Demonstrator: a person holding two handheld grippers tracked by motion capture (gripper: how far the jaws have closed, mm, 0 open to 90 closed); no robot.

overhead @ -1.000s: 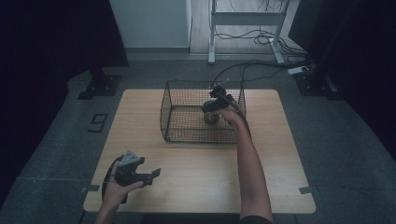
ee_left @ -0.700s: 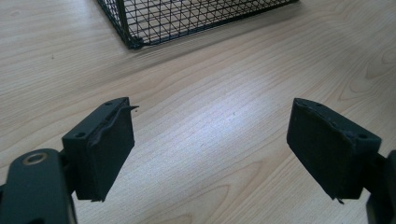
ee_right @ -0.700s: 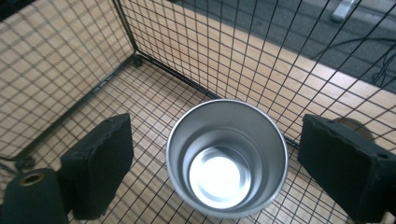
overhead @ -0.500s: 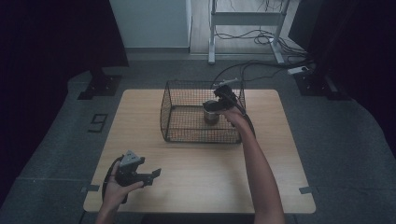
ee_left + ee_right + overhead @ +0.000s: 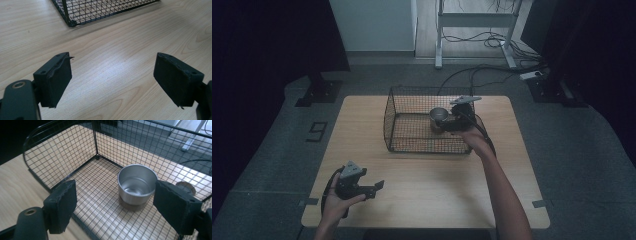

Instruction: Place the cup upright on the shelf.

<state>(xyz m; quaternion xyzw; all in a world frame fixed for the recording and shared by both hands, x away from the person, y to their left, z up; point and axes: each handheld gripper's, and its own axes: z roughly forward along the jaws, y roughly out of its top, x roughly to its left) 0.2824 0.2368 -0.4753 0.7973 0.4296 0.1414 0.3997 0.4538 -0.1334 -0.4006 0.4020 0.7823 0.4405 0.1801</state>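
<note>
High view: wire basket [image 5: 412,149] stands at the table's [image 5: 422,205] 12 o'clock. The steel cup [image 5: 439,115] sits upright inside it, toward the basket's 3 o'clock side. The right gripper [image 5: 448,121] is over the basket wall, just beside the cup. The left gripper [image 5: 379,186] rests at the table's 7 o'clock, well apart.

Left gripper view: jaws spread wide over bare wood, nothing between them; a basket corner lies at 11 o'clock.

Right gripper view: jaws have just been closing, yet they stand spread here, with no pad pressing on anything. The cup stands on a wooden coaster [image 5: 132,206], beyond the tips at 1 o'clock.

Assessment: the step appears to be gripping the cup.
- Shift toward 1 o'clock so the cup is centred.
- Close on opposite walls below the rim.
- Lift straight, clear of the mesh.
</note>
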